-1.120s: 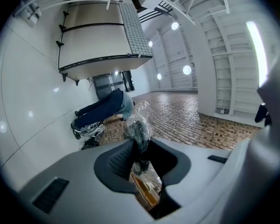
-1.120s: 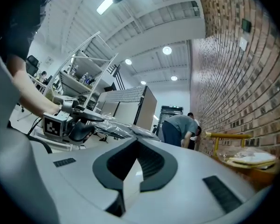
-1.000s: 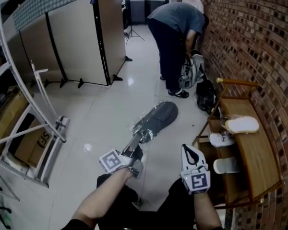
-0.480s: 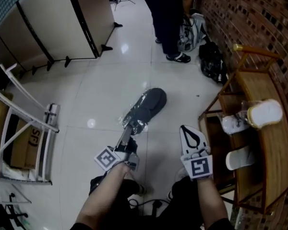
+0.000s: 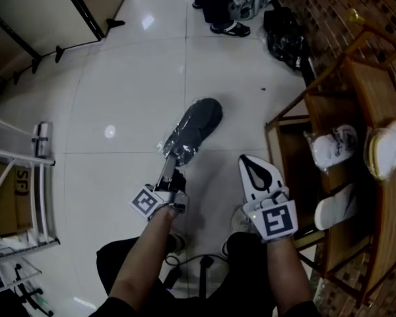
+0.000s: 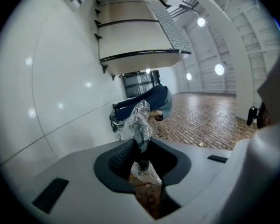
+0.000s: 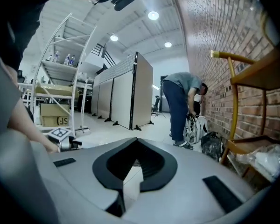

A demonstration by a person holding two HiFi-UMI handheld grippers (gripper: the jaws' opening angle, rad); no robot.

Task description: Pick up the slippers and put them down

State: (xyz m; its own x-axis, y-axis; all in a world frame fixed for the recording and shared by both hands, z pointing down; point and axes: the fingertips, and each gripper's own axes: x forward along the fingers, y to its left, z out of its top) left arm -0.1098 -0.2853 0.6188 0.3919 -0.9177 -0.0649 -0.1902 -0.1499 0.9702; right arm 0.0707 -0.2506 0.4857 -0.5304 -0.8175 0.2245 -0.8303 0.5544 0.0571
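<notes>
The left tool [image 5: 172, 158] was clamped on the crumpled end of a clear plastic wrap [image 6: 139, 120]. Inside the wrap lay a dark grey slipper [image 5: 197, 125], which stretched away from the tool. It lay low over the white tiled floor [image 5: 119, 98], well to the left of the wooden rack [image 5: 360, 98]; whether it touched the tiles could not be told. The right tool [image 5: 251, 164] hung between the slipper and the rack, just left of the rack's frame, with its jaws together and nothing in them. On the rack lay a wrapped white slipper [image 5: 332, 147], a pale one [image 5: 388, 149] on the upper board to its right, and another white one [image 5: 336, 207] nearer the person.
</notes>
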